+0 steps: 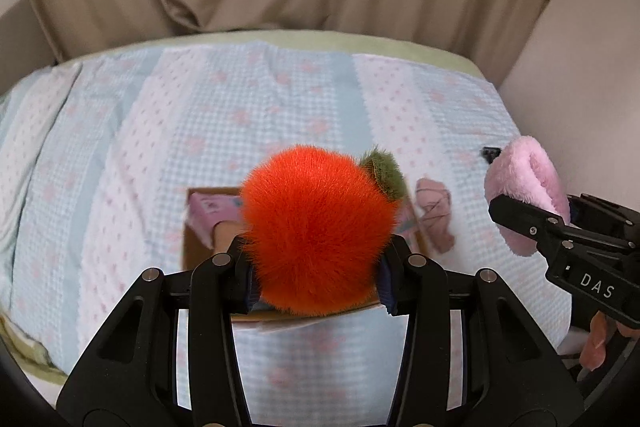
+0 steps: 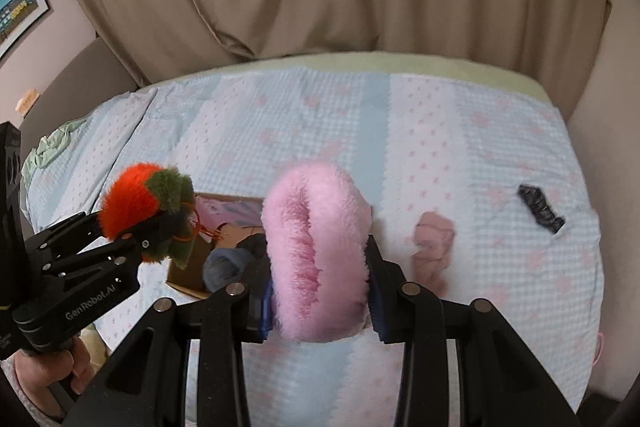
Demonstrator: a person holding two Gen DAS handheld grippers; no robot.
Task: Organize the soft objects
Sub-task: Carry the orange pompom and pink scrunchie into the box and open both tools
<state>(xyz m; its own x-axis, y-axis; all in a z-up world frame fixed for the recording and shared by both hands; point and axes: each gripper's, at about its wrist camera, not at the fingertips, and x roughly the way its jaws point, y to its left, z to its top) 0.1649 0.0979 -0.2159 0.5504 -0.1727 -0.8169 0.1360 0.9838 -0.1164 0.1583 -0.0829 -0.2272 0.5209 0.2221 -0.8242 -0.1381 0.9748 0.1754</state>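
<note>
Left wrist view shows the left tool [image 1: 318,259] pinching an orange plush fruit [image 1: 316,231] above the cardboard box [image 1: 196,251] on the bed [image 1: 280,115], already holding pink items, while the right tool [image 2: 320,287] clamps a pink fluffy piece [image 2: 320,247], and a pink cloth [image 2: 434,247] and black item [image 2: 540,209] remain out.

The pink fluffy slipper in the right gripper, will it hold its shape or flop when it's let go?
The pink fluffy slipper looks squashed between the right gripper fingers, so it probably springs back. Its plush pile suggests it's light and unlikely to slip or break.
</note>
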